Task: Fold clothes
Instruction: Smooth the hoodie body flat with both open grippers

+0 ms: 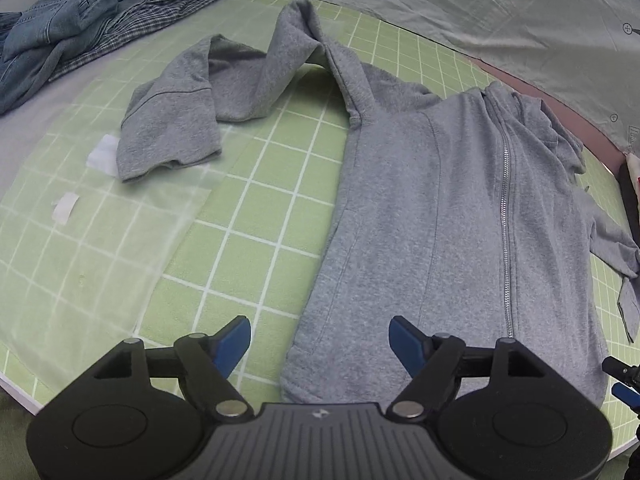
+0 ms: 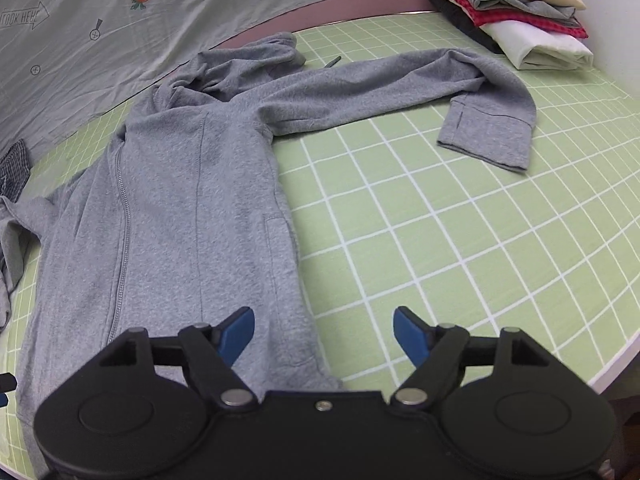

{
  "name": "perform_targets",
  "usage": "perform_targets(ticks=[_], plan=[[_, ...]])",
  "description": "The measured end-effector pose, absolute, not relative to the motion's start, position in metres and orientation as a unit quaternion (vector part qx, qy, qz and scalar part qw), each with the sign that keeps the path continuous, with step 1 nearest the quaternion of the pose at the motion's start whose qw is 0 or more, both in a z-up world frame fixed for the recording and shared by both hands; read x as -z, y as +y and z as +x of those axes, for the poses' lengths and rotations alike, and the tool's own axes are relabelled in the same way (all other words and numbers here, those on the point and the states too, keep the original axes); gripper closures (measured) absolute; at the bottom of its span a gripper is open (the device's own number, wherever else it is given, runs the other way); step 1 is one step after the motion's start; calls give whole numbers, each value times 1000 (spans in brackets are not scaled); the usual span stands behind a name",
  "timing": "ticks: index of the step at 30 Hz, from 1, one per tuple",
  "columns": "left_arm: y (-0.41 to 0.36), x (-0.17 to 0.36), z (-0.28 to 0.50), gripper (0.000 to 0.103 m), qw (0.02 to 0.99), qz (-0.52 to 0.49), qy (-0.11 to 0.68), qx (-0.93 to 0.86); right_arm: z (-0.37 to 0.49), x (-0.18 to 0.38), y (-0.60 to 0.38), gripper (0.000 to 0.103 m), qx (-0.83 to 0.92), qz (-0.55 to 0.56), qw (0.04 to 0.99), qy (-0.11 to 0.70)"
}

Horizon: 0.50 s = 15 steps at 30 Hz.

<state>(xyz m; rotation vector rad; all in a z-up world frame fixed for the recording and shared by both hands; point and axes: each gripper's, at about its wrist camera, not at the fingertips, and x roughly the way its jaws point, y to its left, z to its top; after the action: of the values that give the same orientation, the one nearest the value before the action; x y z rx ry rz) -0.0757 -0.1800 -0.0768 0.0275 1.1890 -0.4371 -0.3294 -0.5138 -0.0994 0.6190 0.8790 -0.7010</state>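
Observation:
A grey zip-up hoodie lies flat, zipper up, on a green grid mat. One sleeve runs out to the left and doubles back on itself. In the right wrist view the same hoodie fills the left half, and its other sleeve stretches to the right. My left gripper hangs open over the hoodie's bottom left corner, with nothing between its blue pads. Above the bottom right corner of the hem, my right gripper stands open and holds nothing.
A heap of denim and checked shirts lies at the far left. Folded clothes are stacked at the far right of the mat. A pale sheet with carrot prints lies behind. Two white scraps rest left of the sleeve cuff.

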Motion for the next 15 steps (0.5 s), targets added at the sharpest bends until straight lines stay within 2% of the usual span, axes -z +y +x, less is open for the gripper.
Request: perform_targets(ticks=[2, 6, 7, 8, 15], plan=[[-192, 76, -81, 17, 808, 19, 550, 210, -330, 100, -526, 22, 330, 304, 799, 399], [-223, 80, -91, 17, 807, 44, 554, 198, -322, 102, -553, 16, 334, 289, 802, 403], [-230, 81, -93, 16, 808, 46, 554, 194, -320, 103, -560, 6, 333, 278, 802, 411], [-236, 82, -93, 16, 809, 45, 554, 192, -320, 102, -566, 4, 332, 266, 805, 413], [-282, 93, -97, 8, 818, 72, 544, 171, -338, 112, -617, 2, 346, 212, 810, 422]])
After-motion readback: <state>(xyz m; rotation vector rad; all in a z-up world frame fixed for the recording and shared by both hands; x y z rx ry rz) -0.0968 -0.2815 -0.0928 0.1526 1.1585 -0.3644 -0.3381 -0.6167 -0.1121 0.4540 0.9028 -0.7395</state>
